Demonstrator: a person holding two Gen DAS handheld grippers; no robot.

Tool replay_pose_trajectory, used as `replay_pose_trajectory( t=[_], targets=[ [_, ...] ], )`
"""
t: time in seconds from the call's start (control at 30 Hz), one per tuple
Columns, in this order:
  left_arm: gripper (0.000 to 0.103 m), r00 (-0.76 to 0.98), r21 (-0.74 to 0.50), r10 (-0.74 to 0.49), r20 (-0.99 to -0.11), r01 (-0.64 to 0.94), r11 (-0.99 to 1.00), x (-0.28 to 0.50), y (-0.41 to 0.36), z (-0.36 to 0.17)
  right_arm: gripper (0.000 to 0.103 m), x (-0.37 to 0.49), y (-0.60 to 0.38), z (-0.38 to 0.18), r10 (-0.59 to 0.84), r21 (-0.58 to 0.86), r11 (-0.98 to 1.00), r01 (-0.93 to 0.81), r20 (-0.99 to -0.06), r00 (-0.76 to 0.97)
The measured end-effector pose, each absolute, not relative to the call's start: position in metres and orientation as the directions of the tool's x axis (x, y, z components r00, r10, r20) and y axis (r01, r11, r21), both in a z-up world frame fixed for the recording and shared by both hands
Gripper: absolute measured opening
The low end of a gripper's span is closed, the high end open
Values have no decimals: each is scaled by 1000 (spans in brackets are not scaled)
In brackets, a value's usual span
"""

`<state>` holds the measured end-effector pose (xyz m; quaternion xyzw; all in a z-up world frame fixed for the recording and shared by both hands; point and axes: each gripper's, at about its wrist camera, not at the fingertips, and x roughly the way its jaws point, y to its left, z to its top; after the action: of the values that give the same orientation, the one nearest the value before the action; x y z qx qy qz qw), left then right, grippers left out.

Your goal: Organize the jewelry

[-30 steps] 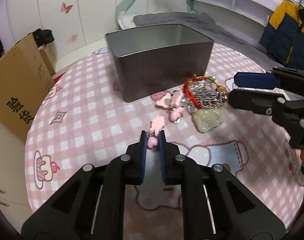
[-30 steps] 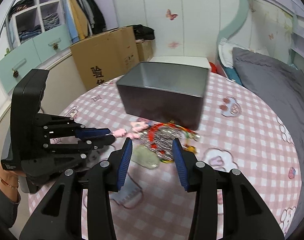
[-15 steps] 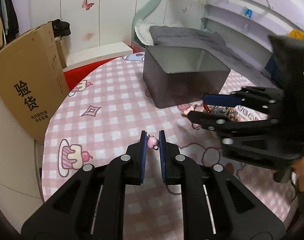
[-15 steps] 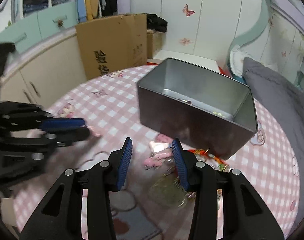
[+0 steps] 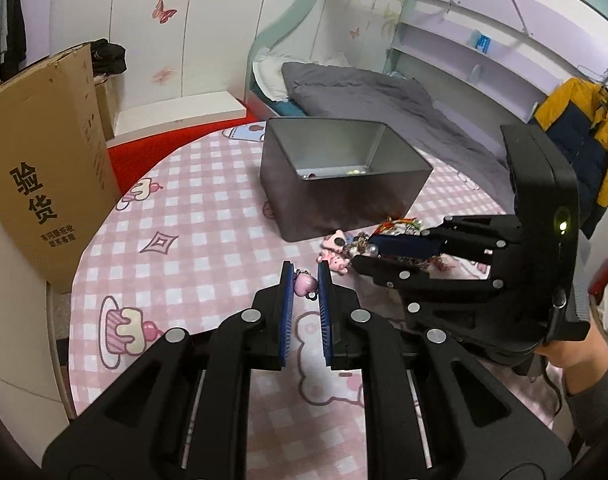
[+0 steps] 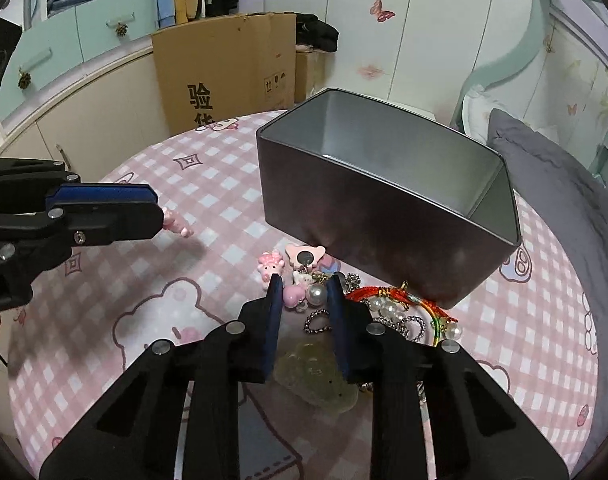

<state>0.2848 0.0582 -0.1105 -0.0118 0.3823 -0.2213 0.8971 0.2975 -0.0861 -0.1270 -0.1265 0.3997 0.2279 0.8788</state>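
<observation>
Leftmost, a tall cardboard box stands beside the round table, whose pink checked cloth carries cake and bear prints. Over that cloth the left gripper is clamped on a small pink charm, the piece pinched between the tips of its blue pads and lifted clear of the table. Beyond it, near the table's middle, sits an open grey metal tin; a few small bits lie on its floor. Just in front of the tin's near wall lies the jewelry pile: pink figure charms, pearl beads, a red and green cord bracelet, a rhinestone chain and a pale green pendant. Further right, the right gripper reaches down into that pile. Its jaws have just been closing, and a pink charm and a pearl bead sit between the tips; whether the pads press on them cannot be told. A hand and grey sleeve hold that gripper.
</observation>
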Motion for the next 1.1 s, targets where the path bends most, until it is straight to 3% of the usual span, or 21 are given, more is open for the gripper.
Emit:
replay_pose_trajectory(
  t=[0.5, 0.77, 1.1],
  targets=[
    [12, 590, -306, -526, -613, 437, 846, 281, 57, -80, 21, 279, -120, -65, 472, 168, 849, -501, -665, 578],
    [12, 583, -325, -556, -592, 459, 827, 311, 32, -46, 21, 291, -140, -29, 483, 201, 861, -467, -612, 626],
    [12, 505, -324, -518, -691, 423, 846, 376, -5, -64, 21, 350, -148, -51, 430, 206, 890, -407, -677, 597]
  ],
)
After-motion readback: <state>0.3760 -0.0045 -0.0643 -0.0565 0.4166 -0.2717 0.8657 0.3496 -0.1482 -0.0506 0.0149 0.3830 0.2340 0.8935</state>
